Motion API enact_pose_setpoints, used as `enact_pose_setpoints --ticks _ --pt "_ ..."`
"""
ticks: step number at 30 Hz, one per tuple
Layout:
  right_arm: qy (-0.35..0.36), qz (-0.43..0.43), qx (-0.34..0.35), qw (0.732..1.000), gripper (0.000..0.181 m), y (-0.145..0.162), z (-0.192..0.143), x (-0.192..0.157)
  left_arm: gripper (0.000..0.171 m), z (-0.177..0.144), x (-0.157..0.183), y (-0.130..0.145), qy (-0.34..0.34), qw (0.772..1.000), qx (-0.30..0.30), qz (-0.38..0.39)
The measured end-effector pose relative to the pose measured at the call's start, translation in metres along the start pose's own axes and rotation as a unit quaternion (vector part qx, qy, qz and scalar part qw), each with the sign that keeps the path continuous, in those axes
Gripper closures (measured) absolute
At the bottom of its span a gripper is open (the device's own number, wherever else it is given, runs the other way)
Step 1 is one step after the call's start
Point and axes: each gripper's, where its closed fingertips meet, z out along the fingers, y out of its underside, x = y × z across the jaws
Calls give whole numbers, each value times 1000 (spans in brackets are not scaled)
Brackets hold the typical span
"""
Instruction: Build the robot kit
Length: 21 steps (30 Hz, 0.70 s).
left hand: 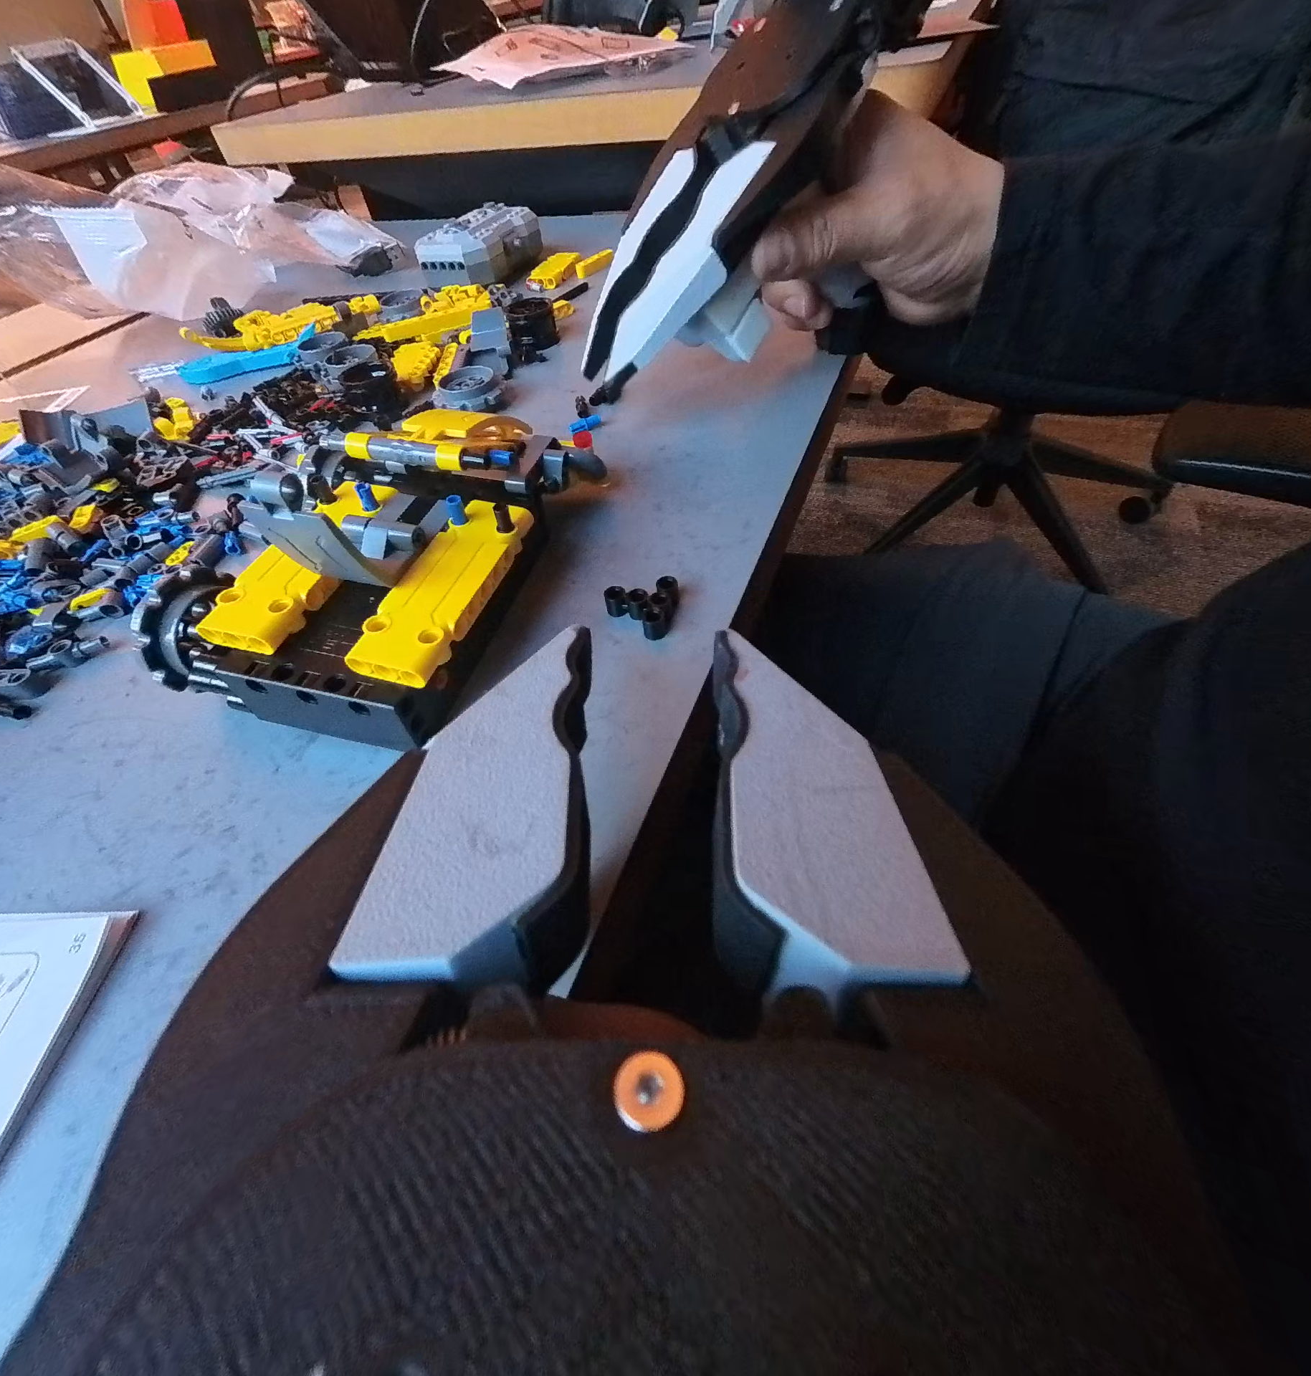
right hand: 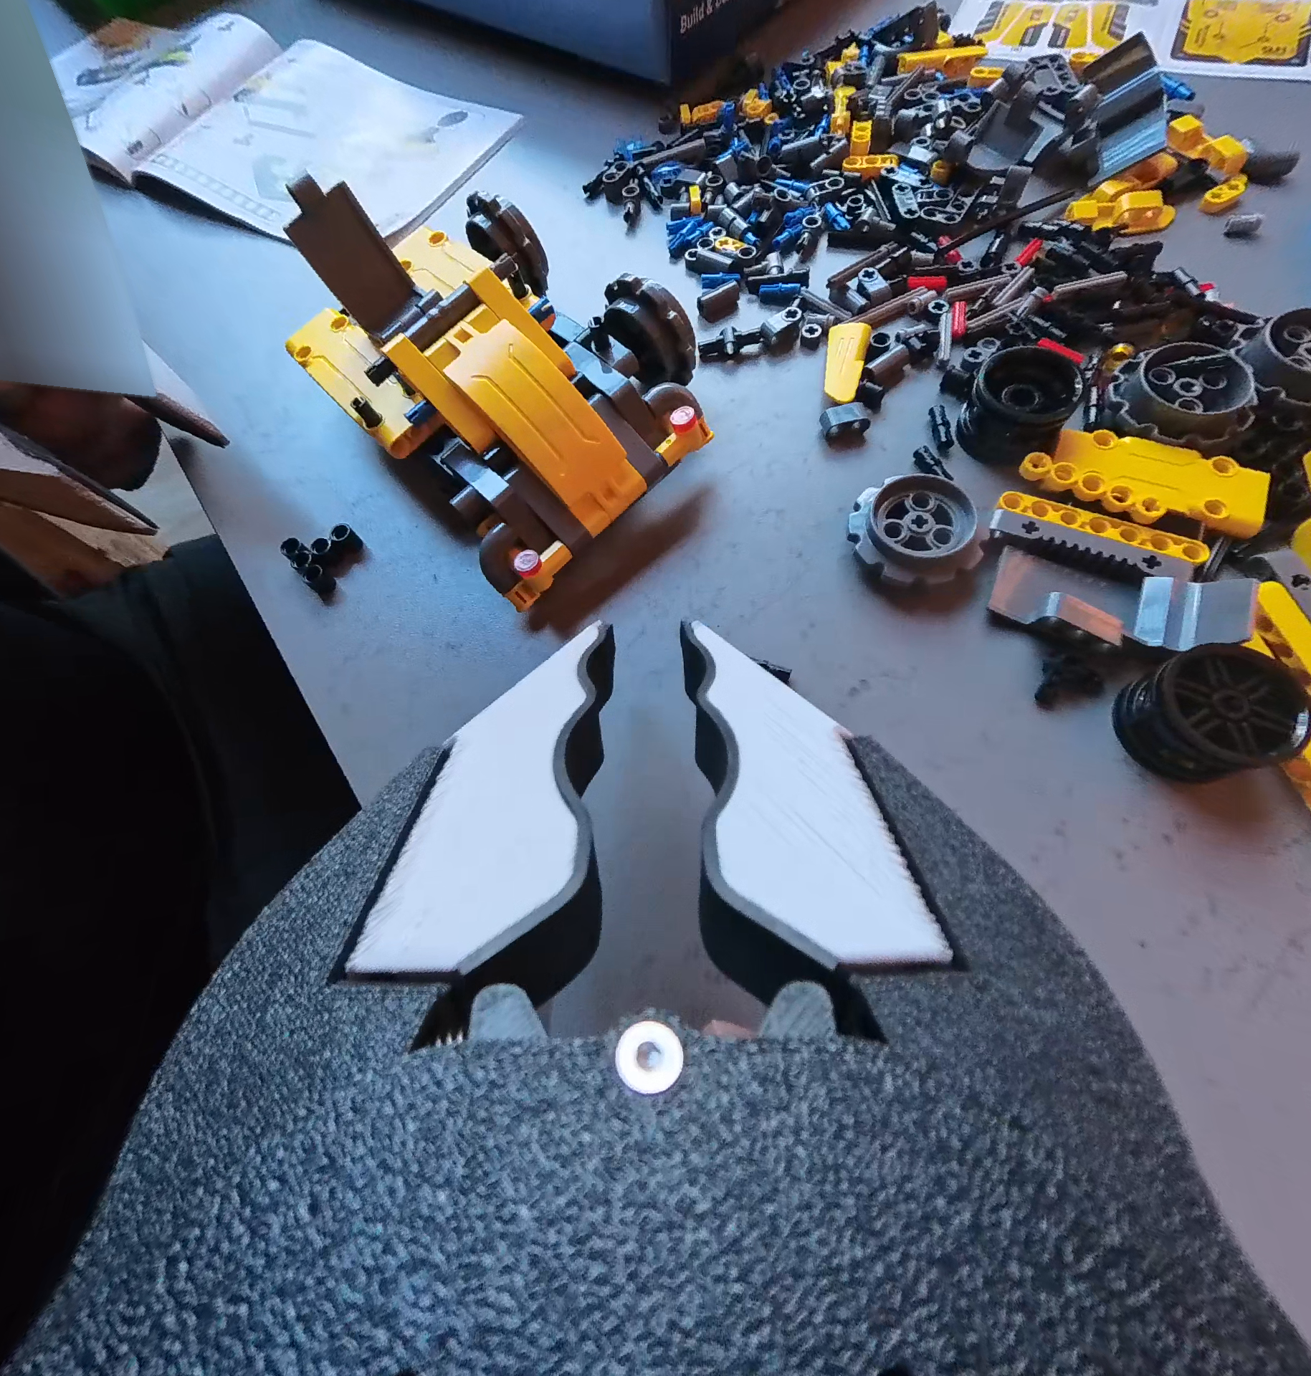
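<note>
Left gripper (left hand: 652, 640) open and empty, held over the table (left hand: 190, 819) at its near edge, just short of a clump of black connectors (left hand: 643, 604). Right gripper (right hand: 647, 633) slightly parted, nothing between, tips beside a small black pin (right hand: 775, 670). Half-built yellow vehicle (right hand: 503, 417) ahead, close to that edge. Loose parts (right hand: 935, 223) heaped farther in, booklet (right hand: 265, 126) behind the vehicle.

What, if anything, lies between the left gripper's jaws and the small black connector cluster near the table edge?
Nothing visible does. The black connector cluster lies on bare table just ahead of the open left gripper, apart from the yellow model.
</note>
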Motion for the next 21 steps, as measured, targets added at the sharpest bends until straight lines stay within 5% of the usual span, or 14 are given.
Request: enact_pose_setpoints --ticks 21 --pt "23 3 -13 1000 165 3 2 5 143 2 -4 -3 -19 1000 0 -8"
